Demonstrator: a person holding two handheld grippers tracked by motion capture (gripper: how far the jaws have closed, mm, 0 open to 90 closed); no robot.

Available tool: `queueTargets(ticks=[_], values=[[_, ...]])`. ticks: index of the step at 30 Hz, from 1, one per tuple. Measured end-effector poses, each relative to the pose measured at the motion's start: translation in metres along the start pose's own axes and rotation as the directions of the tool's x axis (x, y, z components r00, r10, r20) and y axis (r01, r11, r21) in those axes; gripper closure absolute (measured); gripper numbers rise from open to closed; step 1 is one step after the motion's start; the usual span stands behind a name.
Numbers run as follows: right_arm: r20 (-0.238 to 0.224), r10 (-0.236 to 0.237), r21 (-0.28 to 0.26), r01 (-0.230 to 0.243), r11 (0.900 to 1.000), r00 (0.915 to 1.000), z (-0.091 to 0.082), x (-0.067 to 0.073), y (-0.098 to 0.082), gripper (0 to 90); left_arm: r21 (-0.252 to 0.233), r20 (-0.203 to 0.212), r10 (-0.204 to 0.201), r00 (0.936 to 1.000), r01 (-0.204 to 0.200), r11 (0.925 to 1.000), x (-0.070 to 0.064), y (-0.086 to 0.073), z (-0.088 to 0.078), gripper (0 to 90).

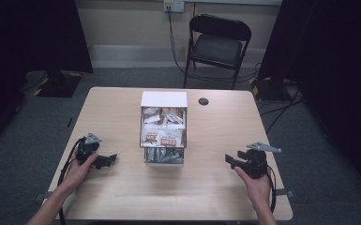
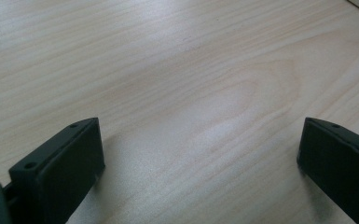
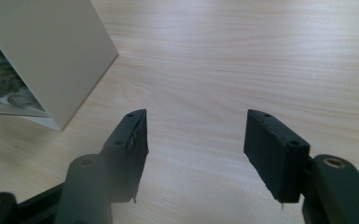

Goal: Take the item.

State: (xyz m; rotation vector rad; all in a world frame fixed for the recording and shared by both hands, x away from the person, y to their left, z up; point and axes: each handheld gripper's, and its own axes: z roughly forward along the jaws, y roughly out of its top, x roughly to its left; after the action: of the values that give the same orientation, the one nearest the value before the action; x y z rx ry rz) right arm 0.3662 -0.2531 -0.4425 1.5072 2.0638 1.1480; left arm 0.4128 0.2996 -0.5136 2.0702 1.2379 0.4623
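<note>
A white cardboard box (image 1: 164, 99) lies open in the middle of the wooden table (image 1: 192, 192), holding several snack packets (image 1: 163, 136) with brown and white wrappers. My left gripper (image 1: 111, 160) rests at the table's left side in a hand, pointing toward the box. In the left gripper view, the left gripper (image 2: 196, 140) has its jaws wide apart over bare wood. My right gripper (image 1: 229, 161) is at the right side in the other hand, also facing the box. The right gripper (image 3: 196, 128) stands open with nothing between its jaws, and the box's white wall (image 3: 51, 51) is to its upper left.
A small dark round grommet (image 1: 203, 101) sits on the table right of the box's far end. A black folding chair (image 1: 218, 44) stands beyond the far edge. Dark curtains flank both sides. Bare tabletop lies between each gripper and the box.
</note>
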Motion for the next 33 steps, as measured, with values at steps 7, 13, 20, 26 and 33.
queueTargets(ticks=[7, 13, 20, 26, 33], values=[[-0.044, -0.017, -0.033, 0.016, 0.999, 0.9989, -0.007, 0.012, 0.013, 44.8, 0.0, 0.0, 0.0, 1.0, 0.0, 1.0, 0.0, 0.0, 0.0, 0.0], [-0.065, -0.041, -0.052, 0.038, 0.998, 0.997, -0.012, 0.023, 0.023, 47.1, 0.0, 0.0, 0.0, 1.0, 0.0, 1.0, 0.0, 0.0, 0.0, 0.0], [-0.11, -0.055, -0.097, 0.044, 0.994, 0.9924, -0.019, 0.033, 0.041, 49.4, 0.0, 0.001, 0.0, 1.0, 0.0, 1.0, 0.0, 0.0, 0.0, 0.0], [-0.121, -0.07, -0.11, 0.057, 0.992, 0.9901, -0.02, 0.043, 0.052, 50.9, 0.0, 0.001, 0.0, 1.0, 0.0, 1.0, 0.0, 0.0, 0.0, 0.0], [-0.144, -0.08, -0.144, 0.06, 0.988, 0.9863, -0.026, 0.049, 0.065, 51.3, 0.0, 0.001, 0.0, 1.0, 0.0, 1.0, 0.0, 0.0, 0.0, 0.0]])
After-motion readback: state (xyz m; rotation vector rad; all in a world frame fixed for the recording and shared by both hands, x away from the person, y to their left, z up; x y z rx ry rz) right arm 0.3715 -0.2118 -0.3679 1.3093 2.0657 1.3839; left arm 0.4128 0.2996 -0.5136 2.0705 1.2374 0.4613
